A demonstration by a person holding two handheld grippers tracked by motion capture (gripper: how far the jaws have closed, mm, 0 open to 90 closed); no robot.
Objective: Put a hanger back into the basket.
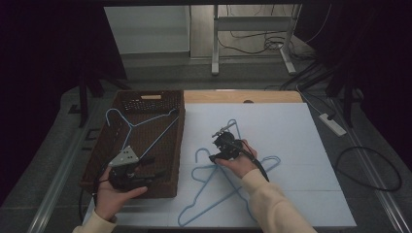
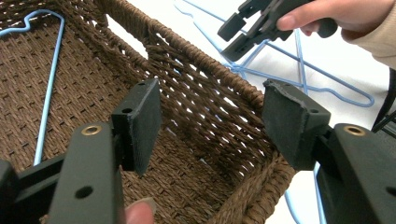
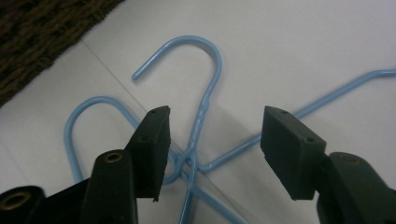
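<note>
Light blue wire hangers (image 1: 214,194) lie crossed on the white table top. My right gripper (image 1: 214,147) hovers over their necks, and in the right gripper view it (image 3: 215,140) stands open, with one hanger's twisted neck (image 3: 205,100) on the table between and below the jaws, untouched. A second hook (image 3: 74,121) curls to the left. A brown wicker basket (image 1: 180,141) at the left holds another blue hanger (image 1: 141,124). My left gripper (image 1: 153,167) is open over the basket's near right corner (image 2: 201,60), with nothing between its jaws (image 2: 210,123).
The white sheet (image 1: 291,145) covers the table to the right of the basket, with a wooden strip (image 1: 243,96) along its far edge. A power strip (image 1: 332,124) and cables lie on the floor to the right. A desk frame (image 1: 214,43) stands behind the table.
</note>
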